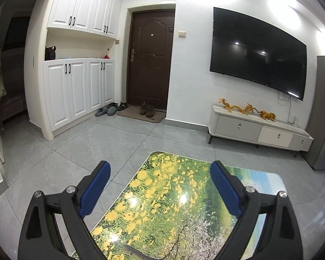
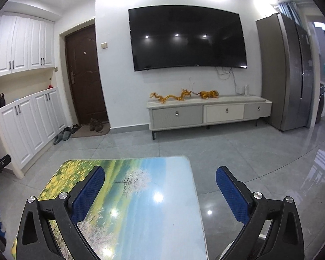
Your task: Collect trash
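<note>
No piece of trash shows in either view. My left gripper [image 1: 160, 169] hangs open above a low table [image 1: 162, 205] whose glossy top bears a print of yellow flowers and blossom; nothing lies between its blue pads [image 1: 95, 190]. My right gripper [image 2: 160, 173] is open as well, wide apart over the sky-blue end of the same table [image 2: 162, 205], with nothing in its grasp. The stretch of tabletop visible in both views carries no objects.
Grey floor tiles [image 1: 97, 140] spread beyond the table. A TV [image 2: 187, 36] hangs over a low cabinet [image 2: 208, 112] with golden dragon figures [image 2: 171, 96]. A brown door [image 1: 150, 60], shoes [image 1: 147, 109], white cupboards [image 1: 75, 91] and a grey fridge [image 2: 286, 71] line the walls.
</note>
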`<state>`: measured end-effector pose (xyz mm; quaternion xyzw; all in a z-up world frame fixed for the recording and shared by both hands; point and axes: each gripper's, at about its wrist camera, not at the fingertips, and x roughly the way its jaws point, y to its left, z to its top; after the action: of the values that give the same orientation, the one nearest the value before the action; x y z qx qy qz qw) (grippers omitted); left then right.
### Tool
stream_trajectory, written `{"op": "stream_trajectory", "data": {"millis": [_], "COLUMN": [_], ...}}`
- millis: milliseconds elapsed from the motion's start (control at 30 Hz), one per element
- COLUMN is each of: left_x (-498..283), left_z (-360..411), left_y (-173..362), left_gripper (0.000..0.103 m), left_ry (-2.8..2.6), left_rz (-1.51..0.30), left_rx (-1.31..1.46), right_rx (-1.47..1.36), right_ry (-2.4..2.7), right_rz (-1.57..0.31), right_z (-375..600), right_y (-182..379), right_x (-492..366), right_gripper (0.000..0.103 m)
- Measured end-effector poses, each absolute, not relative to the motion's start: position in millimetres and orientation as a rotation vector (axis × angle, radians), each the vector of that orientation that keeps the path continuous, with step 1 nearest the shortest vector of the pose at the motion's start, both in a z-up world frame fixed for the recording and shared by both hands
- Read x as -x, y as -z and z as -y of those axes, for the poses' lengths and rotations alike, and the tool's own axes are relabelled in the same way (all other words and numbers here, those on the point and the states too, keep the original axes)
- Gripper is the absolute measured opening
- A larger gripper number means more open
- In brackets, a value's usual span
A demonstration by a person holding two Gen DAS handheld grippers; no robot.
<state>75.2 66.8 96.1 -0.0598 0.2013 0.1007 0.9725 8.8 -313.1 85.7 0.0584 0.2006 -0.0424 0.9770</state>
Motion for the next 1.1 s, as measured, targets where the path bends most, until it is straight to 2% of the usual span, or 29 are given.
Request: {"op": "stream_trajectory", "data": {"millis": [233, 467, 1100], "left_x": [-74.7, -75.8, -74.4], "left_z": [-56.9, -47.8, -44.1], "left_y": [-99.6, -98.0, -91.2], "left_gripper": [0.094, 0.102, 0.103], "left_ry": [-0.253, -0.282, -0.345], "left_rz": [-0.375, -0.356, -0.360], "left_rx": [0.086, 0.063, 0.036], "right_rx": [-0.097, -0.128, -0.156], "right_ry": [0.153, 0.186, 0.207], "right_rz": [-0.368, -0.392, -0.469], "right_z": [315.5, 324.8, 335.2], "right_y": [-88.8, -75.3, -56.0], "right_x": [-18.6, -25.9, -23.8], "right_gripper": [0.103, 0.103, 0.103]}}
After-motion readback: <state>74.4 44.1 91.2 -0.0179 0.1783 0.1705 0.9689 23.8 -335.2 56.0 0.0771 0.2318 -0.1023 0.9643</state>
